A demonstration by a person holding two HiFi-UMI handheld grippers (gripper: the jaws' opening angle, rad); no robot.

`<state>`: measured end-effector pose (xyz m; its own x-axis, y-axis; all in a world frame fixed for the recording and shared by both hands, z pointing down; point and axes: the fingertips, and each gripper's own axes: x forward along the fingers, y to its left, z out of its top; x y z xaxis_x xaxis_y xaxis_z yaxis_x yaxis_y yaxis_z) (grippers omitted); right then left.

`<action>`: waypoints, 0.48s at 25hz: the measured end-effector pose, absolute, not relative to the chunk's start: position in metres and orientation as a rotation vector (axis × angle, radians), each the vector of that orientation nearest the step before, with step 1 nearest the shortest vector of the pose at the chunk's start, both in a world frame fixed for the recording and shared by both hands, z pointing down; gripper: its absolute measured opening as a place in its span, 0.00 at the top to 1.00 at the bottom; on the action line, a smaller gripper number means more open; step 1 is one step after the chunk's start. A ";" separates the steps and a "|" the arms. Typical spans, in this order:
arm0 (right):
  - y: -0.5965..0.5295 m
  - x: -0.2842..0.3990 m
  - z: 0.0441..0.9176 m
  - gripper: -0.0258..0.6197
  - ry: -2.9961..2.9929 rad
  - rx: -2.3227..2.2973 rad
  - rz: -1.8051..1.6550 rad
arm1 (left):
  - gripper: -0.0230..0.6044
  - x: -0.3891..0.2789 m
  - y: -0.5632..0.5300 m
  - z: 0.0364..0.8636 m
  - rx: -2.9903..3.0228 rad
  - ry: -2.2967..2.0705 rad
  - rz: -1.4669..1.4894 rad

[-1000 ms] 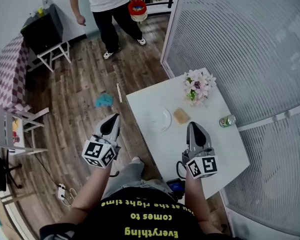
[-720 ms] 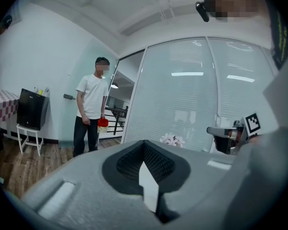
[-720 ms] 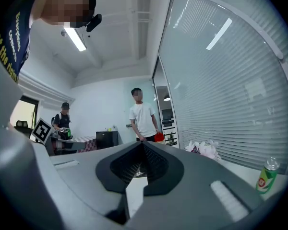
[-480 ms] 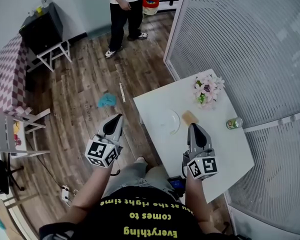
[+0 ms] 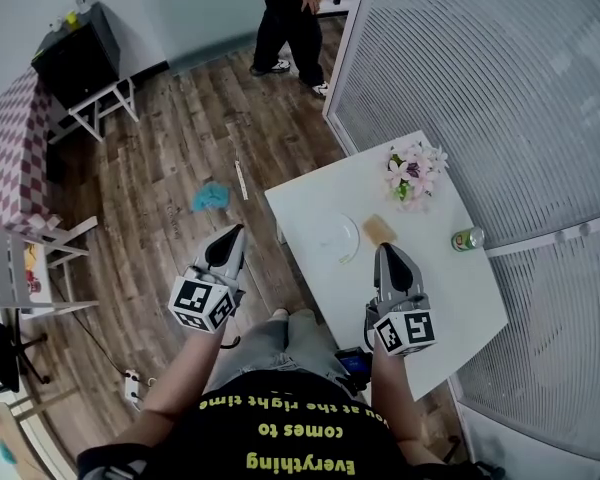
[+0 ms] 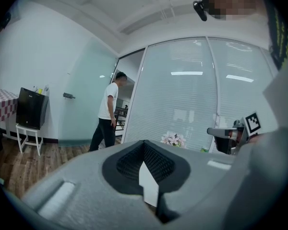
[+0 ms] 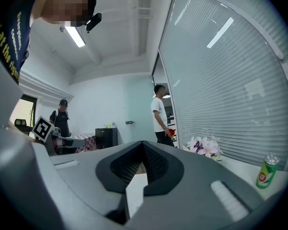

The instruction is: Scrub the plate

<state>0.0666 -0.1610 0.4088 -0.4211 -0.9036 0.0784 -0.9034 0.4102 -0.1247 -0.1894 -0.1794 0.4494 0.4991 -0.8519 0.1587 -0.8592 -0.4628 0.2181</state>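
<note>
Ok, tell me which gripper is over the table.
The right gripper: it hangs over the white table, short of the plate and sponge. The left gripper is out over the wooden floor.

Pale flowers [image 5: 412, 173] stand at the far right of the white tabletop [image 5: 450, 298], with a green can [image 5: 467, 238] near its right edge. A blue cloth [image 5: 211, 196] lies on the wooden floor [image 5: 170, 148]. A person [image 5: 290, 18] stands far off, and a black cabinet [image 5: 75, 58] is at far left.

Office, glass partition walls [image 5: 480, 88], frosted door [image 6: 86, 99], wood-plank floor [image 5: 170, 158]
</note>
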 end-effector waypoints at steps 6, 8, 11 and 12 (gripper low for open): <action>-0.160 0.067 0.405 0.95 2.672 -1.674 -0.240 | 0.96 -0.184 -0.181 0.443 2.470 -1.450 0.029; -0.160 0.069 0.403 0.95 2.679 -1.667 -0.241 | 0.96 -0.181 -0.182 0.441 2.468 -1.453 0.029; -0.161 0.072 0.400 0.95 2.684 -1.661 -0.238 | 0.96 -0.176 -0.183 0.440 2.464 -1.452 0.026; -0.160 0.075 0.400 0.95 2.683 -1.662 -0.235 | 0.96 -0.173 -0.182 0.439 2.467 -1.449 0.026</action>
